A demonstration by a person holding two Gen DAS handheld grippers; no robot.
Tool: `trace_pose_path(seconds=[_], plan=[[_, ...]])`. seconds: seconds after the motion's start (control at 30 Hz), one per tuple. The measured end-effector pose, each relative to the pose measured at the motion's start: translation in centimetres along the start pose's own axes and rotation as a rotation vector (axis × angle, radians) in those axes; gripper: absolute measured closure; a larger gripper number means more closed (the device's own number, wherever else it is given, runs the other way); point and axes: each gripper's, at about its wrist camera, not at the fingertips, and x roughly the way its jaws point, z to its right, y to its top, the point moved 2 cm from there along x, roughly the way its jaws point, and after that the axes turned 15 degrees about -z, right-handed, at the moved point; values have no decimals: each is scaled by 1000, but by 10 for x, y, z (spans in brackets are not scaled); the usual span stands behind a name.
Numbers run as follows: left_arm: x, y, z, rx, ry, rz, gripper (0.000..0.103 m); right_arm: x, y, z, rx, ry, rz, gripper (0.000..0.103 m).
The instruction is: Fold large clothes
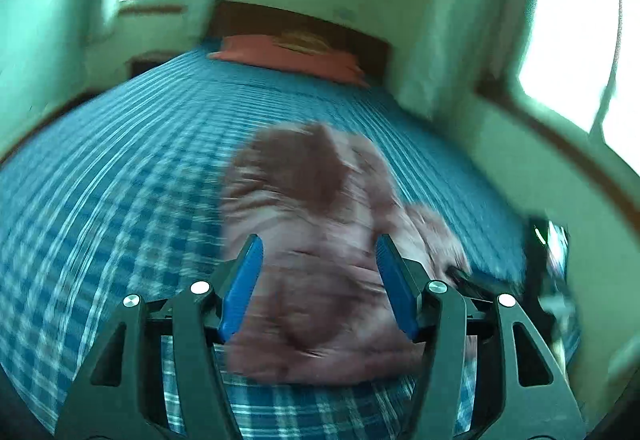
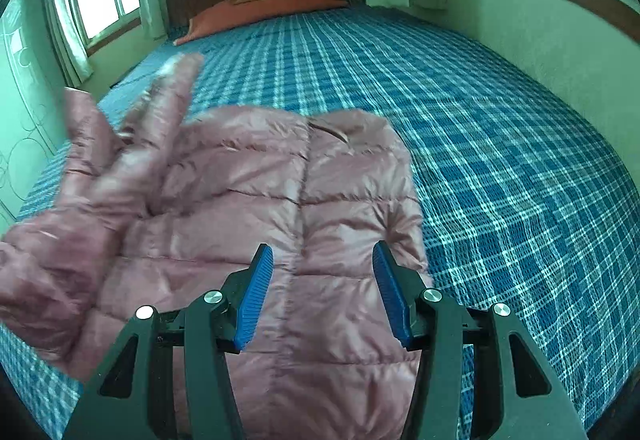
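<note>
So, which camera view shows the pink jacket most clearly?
The right wrist view: the pink jacket is sharp there, quilting visible, spread on the bed. The left wrist view shows it only as a blurred shape.

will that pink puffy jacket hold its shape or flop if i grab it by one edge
The jacket will probably flop: its sleeve already bends loosely. Its shiny fabric may slip between the pads. Its puffy quilting suggests it is light.

Left gripper [image 1: 319, 246]: black angular linkage arms across lower frame, triangular cut-outs, four round silver screw heads, ribbed blue pads. Right gripper [image 2: 323, 254]: identical black frame, silver screws, blue ribbed pads.
</note>
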Motion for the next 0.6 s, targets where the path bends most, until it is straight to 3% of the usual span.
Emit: trace_pose_path(seconds=[0.1, 0.17, 0.27, 0.4, 0.5, 0.6], plan=[[14, 3, -58, -196, -14, -37, 45, -13, 3, -11, 9, 68, 9, 51], [29, -1, -94, -350, -71, -68, 45, -20, 6, -19, 23, 116, 15, 48], [47, -11, -119, -487, -156, -92, 45, -28, 10, -31, 37, 182, 27, 42], [70, -19, -128, -602, -268, -119, 45, -27, 15, -47, 52, 269, 12, 40], [83, -25, -126, -650, -315, -134, 45, -20, 18, -57, 88, 348, -5, 29], [93, -30, -124, -690, -343, -144, 45, -6, 21, -68, 119, 423, -60, 28]])
